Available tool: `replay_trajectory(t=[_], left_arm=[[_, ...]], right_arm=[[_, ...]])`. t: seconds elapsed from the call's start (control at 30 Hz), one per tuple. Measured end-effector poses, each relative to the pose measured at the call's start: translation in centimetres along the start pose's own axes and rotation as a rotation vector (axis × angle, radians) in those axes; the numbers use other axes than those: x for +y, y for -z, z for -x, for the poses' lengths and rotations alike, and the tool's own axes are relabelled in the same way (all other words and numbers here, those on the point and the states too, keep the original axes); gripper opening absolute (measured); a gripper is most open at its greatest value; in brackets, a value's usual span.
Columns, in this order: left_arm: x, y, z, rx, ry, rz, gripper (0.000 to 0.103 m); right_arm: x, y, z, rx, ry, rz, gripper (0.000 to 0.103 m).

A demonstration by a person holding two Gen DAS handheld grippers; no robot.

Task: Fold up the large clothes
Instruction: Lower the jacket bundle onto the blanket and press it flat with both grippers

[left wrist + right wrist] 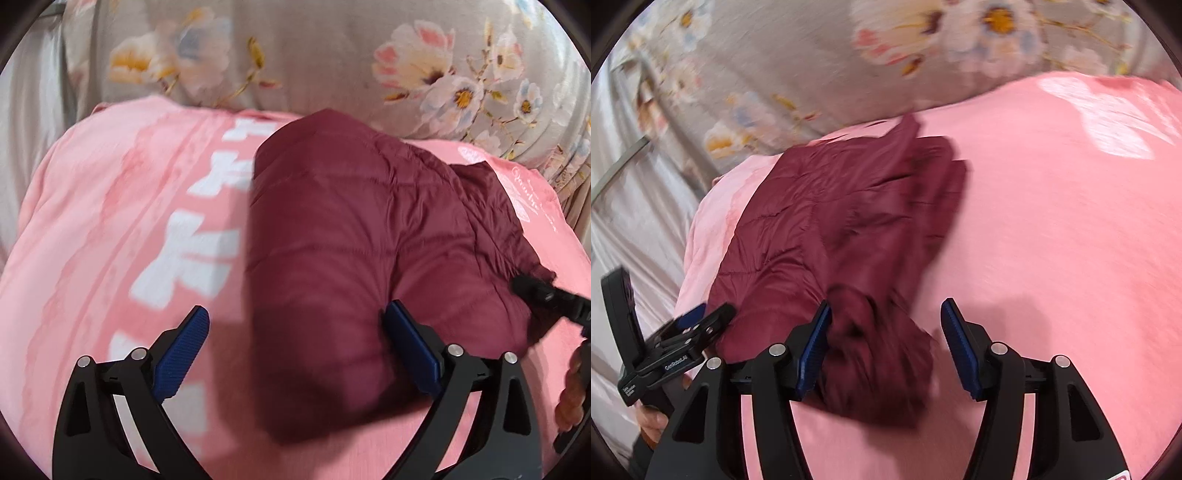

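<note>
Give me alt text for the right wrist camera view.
The open right gripper hovers over a bunched end of a maroon quilted jacket lying on a pink bedspread. The left gripper is at the jacket's left edge, and floral grey bedding lies beyond.

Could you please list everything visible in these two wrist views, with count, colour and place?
Quilted jacket: one, maroon, partly folded, lying on the pink cover, ahead of both grippers.
Bed cover: one, pink with white bow prints, spread under the jacket.
Floral bedding: one, grey with white, pink and yellow flowers, behind the pink cover.
Satin fabric: pale grey, at the left edge of the right wrist view.
Left gripper: one, black with blue pads, open, near end of jacket between its fingers.
Right gripper: one, black with blue pads, open, bunched jacket fabric between its fingers.
</note>
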State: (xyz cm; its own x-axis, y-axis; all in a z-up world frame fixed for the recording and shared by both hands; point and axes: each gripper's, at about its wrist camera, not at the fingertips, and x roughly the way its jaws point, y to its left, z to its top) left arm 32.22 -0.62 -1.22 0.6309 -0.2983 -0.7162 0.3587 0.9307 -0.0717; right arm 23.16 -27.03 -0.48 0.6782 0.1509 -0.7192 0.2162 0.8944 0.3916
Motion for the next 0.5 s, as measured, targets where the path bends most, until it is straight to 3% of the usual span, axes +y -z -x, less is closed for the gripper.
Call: replay_trajectory(t=[0.1,0.2,0.23,0.37,0.5], left_arm=[[0.1,-0.5,1.7,0.057,-0.053,0.010,0.094],[-1.1,-1.6,3.4,0.049,-0.128,0.001,0.094],[-1.8,-1.9,3.8,0.033,-0.145,-0.010,0.094],[-5.4,-2.2,4.3,-0.025,-0.229,-0.072,0.094],[-6.9,-1.9,1.9,-0.009,-0.273,-0.081,0.094]], right_arm=[[0.0,0.0,3.1,-0.028,0.028,-0.030,0.056],[3.1,-0.3,4.5,-0.056,0.110,0.069,0.022],[4.3,-0.3,4.5,-0.064,0.135,0.106,0.018],[7.2,0.0,2.6,-0.071,0.224,0.186,0.008],[7.0,1.0,-0.7,-0.056,0.312,0.194,0.005]])
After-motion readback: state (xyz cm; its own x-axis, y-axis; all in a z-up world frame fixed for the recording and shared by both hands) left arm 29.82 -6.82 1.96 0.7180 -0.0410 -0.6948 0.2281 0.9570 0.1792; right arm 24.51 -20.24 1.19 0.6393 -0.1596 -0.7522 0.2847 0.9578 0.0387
